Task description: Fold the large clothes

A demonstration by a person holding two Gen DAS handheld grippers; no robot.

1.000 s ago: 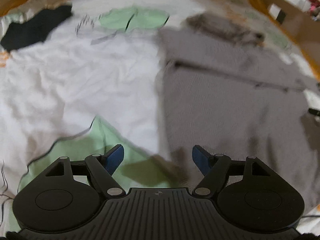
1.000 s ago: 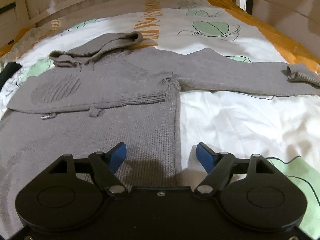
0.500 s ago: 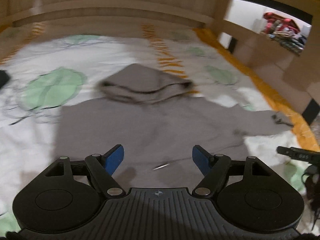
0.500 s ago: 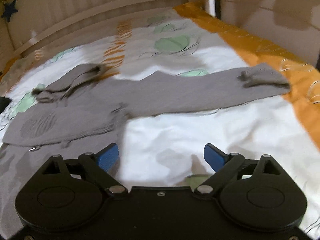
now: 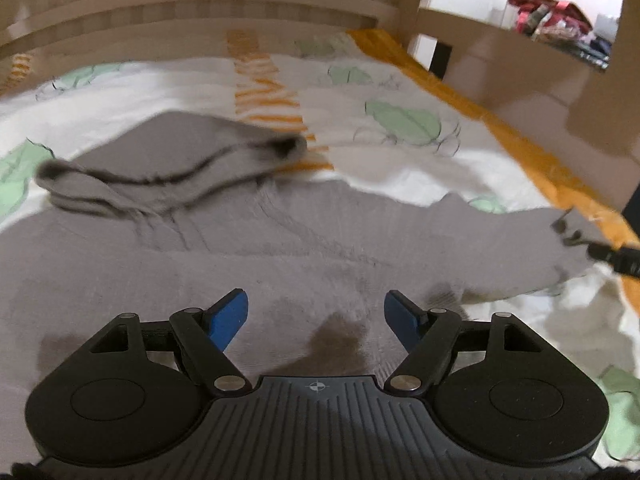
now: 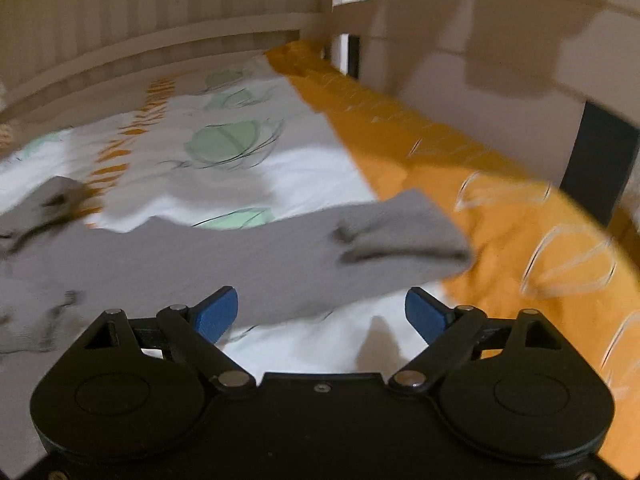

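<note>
A grey knitted hoodie [image 5: 248, 256] lies flat on the bed, its hood [image 5: 172, 168] toward the headboard. My left gripper [image 5: 316, 316] is open and empty, low over the hoodie's chest. One sleeve [image 6: 224, 256] stretches to the right, its folded-back cuff [image 6: 404, 236] at the orange border. My right gripper [image 6: 320, 310] is open and empty, just in front of that sleeve, left of the cuff. The tip of the right gripper shows at the right edge of the left wrist view [image 5: 616, 258].
The bedspread [image 6: 280, 168] is white with green leaf prints and an orange border [image 6: 500, 232] on the right. A wooden headboard [image 5: 192, 16] runs along the back. A beige wall and a shelf opening [image 5: 560, 16] stand to the right of the bed.
Both grippers swung right and forward. The left now faces the hood and chest instead of the hoodie's left edge. The right moved from the body's side seam to the sleeve near the cuff.
</note>
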